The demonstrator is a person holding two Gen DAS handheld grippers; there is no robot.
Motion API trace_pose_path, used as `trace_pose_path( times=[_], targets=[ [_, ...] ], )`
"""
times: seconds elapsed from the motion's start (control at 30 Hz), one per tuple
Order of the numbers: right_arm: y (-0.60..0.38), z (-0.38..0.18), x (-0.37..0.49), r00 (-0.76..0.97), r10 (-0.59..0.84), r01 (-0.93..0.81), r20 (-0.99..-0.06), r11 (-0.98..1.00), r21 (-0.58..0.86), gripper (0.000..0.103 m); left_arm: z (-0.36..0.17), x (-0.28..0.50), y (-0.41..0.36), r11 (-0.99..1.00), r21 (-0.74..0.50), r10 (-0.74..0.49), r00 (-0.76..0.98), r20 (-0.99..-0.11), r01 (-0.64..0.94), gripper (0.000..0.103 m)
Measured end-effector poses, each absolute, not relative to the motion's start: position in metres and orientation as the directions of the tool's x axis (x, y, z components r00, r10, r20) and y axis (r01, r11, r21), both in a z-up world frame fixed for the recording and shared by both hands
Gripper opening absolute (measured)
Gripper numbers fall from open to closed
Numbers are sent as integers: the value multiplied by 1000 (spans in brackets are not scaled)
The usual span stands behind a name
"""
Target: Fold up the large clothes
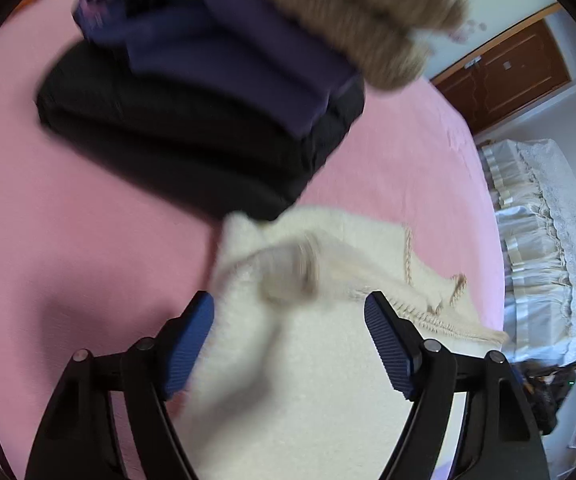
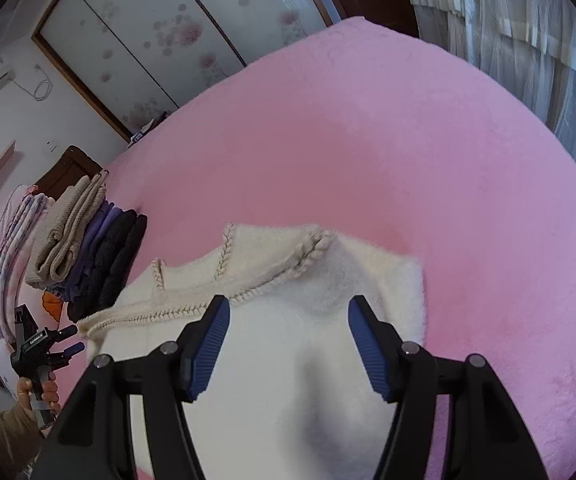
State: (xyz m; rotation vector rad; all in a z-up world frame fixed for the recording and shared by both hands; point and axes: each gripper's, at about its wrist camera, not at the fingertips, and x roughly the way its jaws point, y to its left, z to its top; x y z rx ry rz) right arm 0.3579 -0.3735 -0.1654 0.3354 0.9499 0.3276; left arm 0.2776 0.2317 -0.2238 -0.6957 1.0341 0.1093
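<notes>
A cream knitted sweater [image 2: 295,320] lies on the pink bed cover [image 2: 427,152], folded into a compact shape. Its braided trim [image 2: 272,276] runs across the upper part in the right wrist view, and the fluffy plain side faces up below it.

The right gripper [image 2: 288,344] hangs over the sweater with its jaws spread apart. The blue pads [image 2: 208,348] stand on both sides of the cloth, but they do not press on it, so nothing is grasped. The left gripper [image 1: 288,344] is in the same condition: the jaws are wide, the sweater is under and between the pads [image 1: 190,348], and the cloth lies loose (this view is blurred, so small details of the fabric are not clear). The left pad seems to be just beside the edge of the sweater; I cannot tell if it touches.

Just beyond the sweater, in the left wrist view, there is a stack of folded clothes [image 1: 192,120]: a black garment at the bottom, a purple one above it, and a beige ribbed knit [image 1: 359,20] on top. The near corner of the sweater is just beside the black garment.

In the right wrist view the same stack is seen at the left edge, and below it a hand [image 2: 38,394] holds the handle of the left gripper. A wardrobe with flowered sliding doors [image 2: 160,40] and pale curtains [image 2: 527,40] stand behind the bed
</notes>
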Motion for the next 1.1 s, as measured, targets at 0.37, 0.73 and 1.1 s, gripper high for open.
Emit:
trace_pose_path(
  times=[0.37, 0.73, 1.1],
  targets=[
    [-349, -223, 398, 471, 245, -229, -848, 962, 151, 62, -231, 308, 207, 946, -219, -81, 480, -873, -238, 76],
    [-350, -250, 432, 399, 308, -213, -863, 947, 239, 56, -253, 342, 205, 965, -189, -77, 491, -868, -182, 60],
    [-342, -227, 412, 495, 291, -224, -819, 953, 203, 8, -250, 353, 159, 992, 78, 118, 489, -864, -100, 11]
  ],
)
